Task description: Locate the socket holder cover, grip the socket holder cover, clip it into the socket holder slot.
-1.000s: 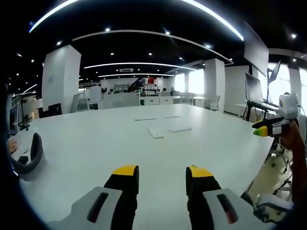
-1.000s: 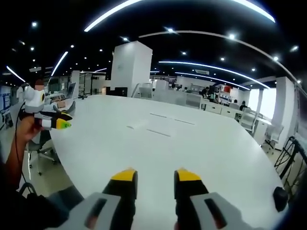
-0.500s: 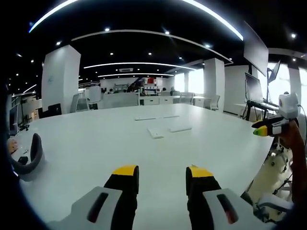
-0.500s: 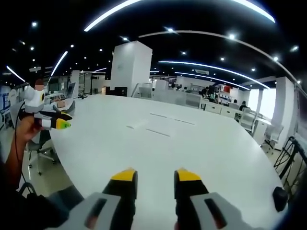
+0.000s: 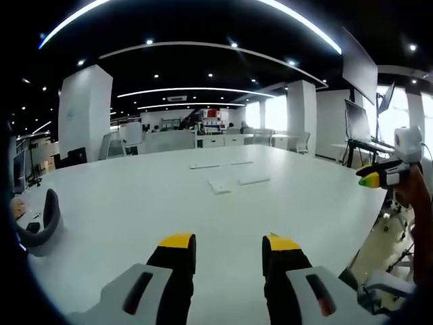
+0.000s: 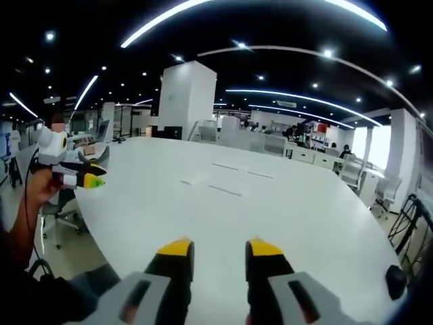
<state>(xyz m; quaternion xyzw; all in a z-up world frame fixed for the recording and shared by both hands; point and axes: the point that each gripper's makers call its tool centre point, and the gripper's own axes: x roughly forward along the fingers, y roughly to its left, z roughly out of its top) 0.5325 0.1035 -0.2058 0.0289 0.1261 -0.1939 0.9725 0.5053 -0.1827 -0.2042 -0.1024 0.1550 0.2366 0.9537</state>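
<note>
**Both grippers parted, holding nothing**

My left gripper (image 5: 229,245) and right gripper (image 6: 218,249) hover over the white table (image 5: 135,203), jaws apart and empty. Flat white pieces (image 5: 233,183) lie far ahead mid-table; which is the socket holder cover I cannot tell. Since a second ago, my right gripper has edged slightly; the pieces stayed put.

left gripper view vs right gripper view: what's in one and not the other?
Left gripper view: a dark curved object at the table edge, a monitor on a stand, and the right claw held beyond the table. Right gripper view: a small dark object and the left claw. Both: the white table, flat white parts, claws open, empty.
</note>
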